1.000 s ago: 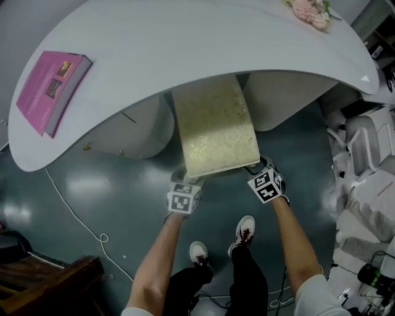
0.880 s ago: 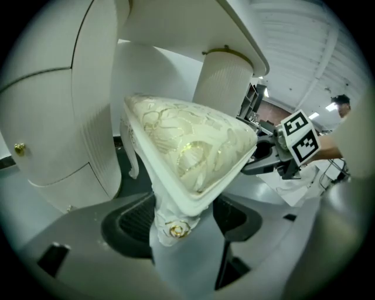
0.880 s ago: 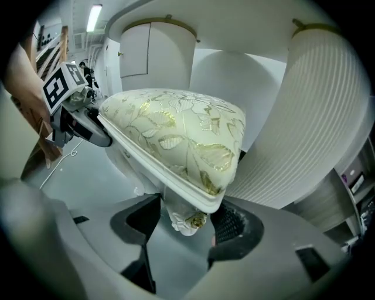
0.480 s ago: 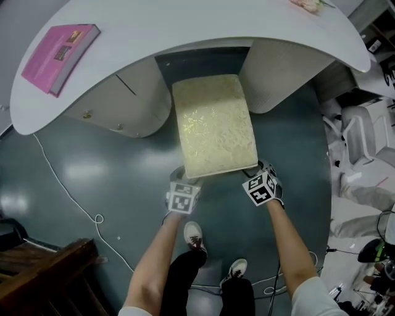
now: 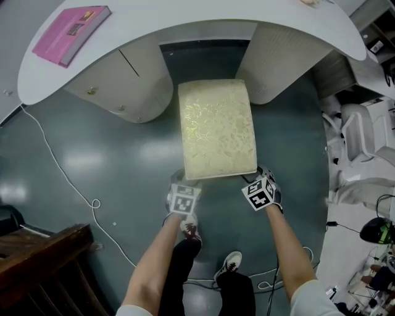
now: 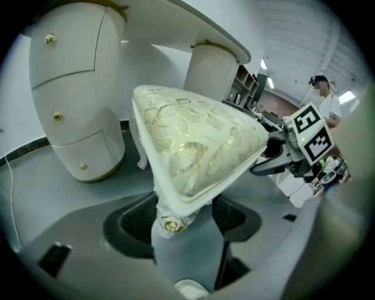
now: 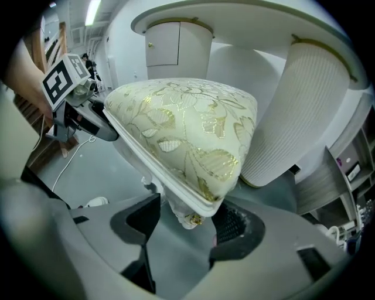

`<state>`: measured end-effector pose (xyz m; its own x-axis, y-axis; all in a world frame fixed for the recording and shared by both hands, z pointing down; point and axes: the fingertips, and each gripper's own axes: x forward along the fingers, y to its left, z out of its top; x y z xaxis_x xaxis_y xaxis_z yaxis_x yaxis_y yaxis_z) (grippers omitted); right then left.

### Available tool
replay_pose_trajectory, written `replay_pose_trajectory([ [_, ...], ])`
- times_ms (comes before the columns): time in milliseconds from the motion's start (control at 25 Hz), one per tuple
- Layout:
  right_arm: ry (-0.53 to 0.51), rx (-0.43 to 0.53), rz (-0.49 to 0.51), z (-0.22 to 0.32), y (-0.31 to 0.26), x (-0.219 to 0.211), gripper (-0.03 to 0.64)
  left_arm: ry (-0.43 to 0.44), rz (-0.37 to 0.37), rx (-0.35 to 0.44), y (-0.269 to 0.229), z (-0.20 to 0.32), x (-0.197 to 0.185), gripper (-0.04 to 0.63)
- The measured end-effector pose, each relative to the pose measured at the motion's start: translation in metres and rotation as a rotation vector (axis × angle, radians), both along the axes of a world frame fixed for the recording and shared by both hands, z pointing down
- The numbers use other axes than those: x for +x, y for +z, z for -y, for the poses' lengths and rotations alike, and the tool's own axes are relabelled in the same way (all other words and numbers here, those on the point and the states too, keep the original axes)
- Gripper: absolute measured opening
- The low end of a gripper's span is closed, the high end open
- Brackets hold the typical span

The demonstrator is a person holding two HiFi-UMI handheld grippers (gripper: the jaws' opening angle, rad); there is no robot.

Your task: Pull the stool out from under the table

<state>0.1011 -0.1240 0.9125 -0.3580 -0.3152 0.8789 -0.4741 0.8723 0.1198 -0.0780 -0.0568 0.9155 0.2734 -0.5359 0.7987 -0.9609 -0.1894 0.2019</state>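
Observation:
The cream stool point(image 5: 217, 126) with a gold-patterned cushion stands on the dark floor, wholly out from under the white curved table point(image 5: 185, 18). My left gripper point(image 5: 185, 180) is at its near left corner, and my right gripper point(image 5: 258, 173) is at its near right corner. In the left gripper view, the stool point(image 6: 193, 140) has its corner and leg top between the jaws of the left gripper point(image 6: 181, 220). The right gripper view shows the same on the other corner of the stool point(image 7: 187, 129), inside the right gripper point(image 7: 187, 225). Both grippers hold it.
A drawer pedestal point(image 5: 123, 86) and a ribbed pedestal point(image 5: 278, 62) flank the gap under the table. A pink book point(image 5: 71, 34) lies on the tabletop. A white cable point(image 5: 62, 179) runs over the floor at left, dark wooden furniture point(image 5: 43, 259) at bottom left, a white chair point(image 5: 364, 136) at right.
The stool has slid out from under the table toward me, both grippers moving back with it. The person's feet have stepped backward.

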Motion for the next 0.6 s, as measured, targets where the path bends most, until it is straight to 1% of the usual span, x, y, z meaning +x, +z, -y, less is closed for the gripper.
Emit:
replay_pose_trajectory([
  [280, -0.016, -0.022, -0.004, -0.031, 0.0, 0.013, 0.27, -0.005, -0.009, -0.019, 0.001, -0.033, 0.015, 0.291],
  [480, -0.063, -0.066, -0.036, -0.061, 0.002, 0.024, 0.27, 0.019, 0.022, -0.05, 0.002, -0.064, 0.022, 0.285],
  [600, -0.033, -0.073, -0.026, -0.071, 0.001, 0.03, 0.272, 0.018, 0.046, -0.057, -0.003, -0.071, 0.025, 0.285],
])
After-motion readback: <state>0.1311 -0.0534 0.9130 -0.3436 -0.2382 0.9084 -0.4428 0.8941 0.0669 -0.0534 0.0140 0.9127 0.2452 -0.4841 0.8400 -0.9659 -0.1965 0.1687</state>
